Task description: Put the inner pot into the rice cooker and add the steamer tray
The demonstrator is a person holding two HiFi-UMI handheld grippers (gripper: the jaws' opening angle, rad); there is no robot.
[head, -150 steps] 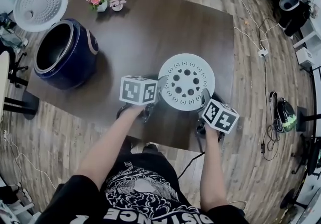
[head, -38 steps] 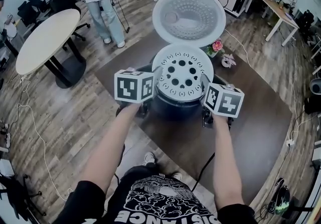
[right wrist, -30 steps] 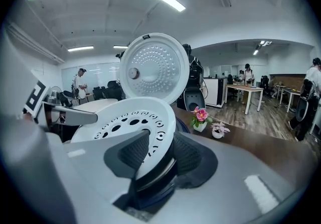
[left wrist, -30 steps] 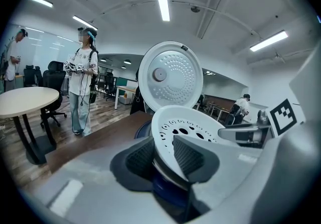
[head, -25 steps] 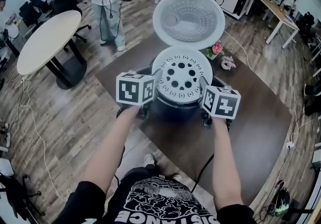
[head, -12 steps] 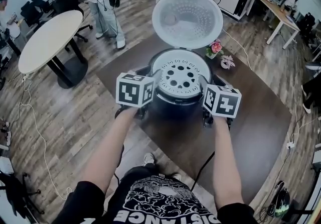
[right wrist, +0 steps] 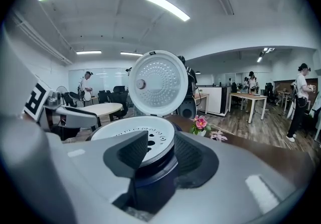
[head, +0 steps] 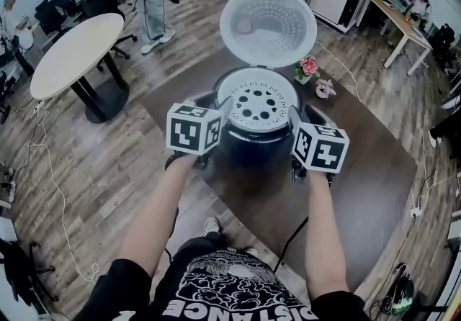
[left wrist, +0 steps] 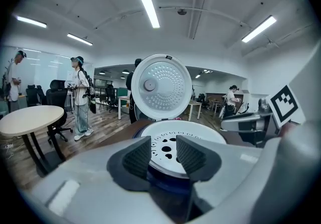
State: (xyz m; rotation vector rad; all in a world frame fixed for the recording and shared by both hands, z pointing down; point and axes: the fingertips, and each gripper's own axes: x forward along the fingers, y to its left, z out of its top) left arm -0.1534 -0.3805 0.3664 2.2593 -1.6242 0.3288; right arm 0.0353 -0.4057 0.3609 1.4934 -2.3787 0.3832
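Two tools waited beside the rice cooker (head: pixel 248 152) on the desk (head: pixel 360 168). The steamer tray (head: pixel 258 102) sat in the cooker's open top, with the lid (head: pixel 268 26) standing up at twelve o'clock. Our left tool (left wrist: pixel 163 147), at nine o'clock, had just been opening. Our right tool (right wrist: pixel 161 141), at three o'clock, had just been closing a little. Both were let go and held nothing. We think the tray is light, stiff and smooth, so it is best pinched by its thin rim at both sides.
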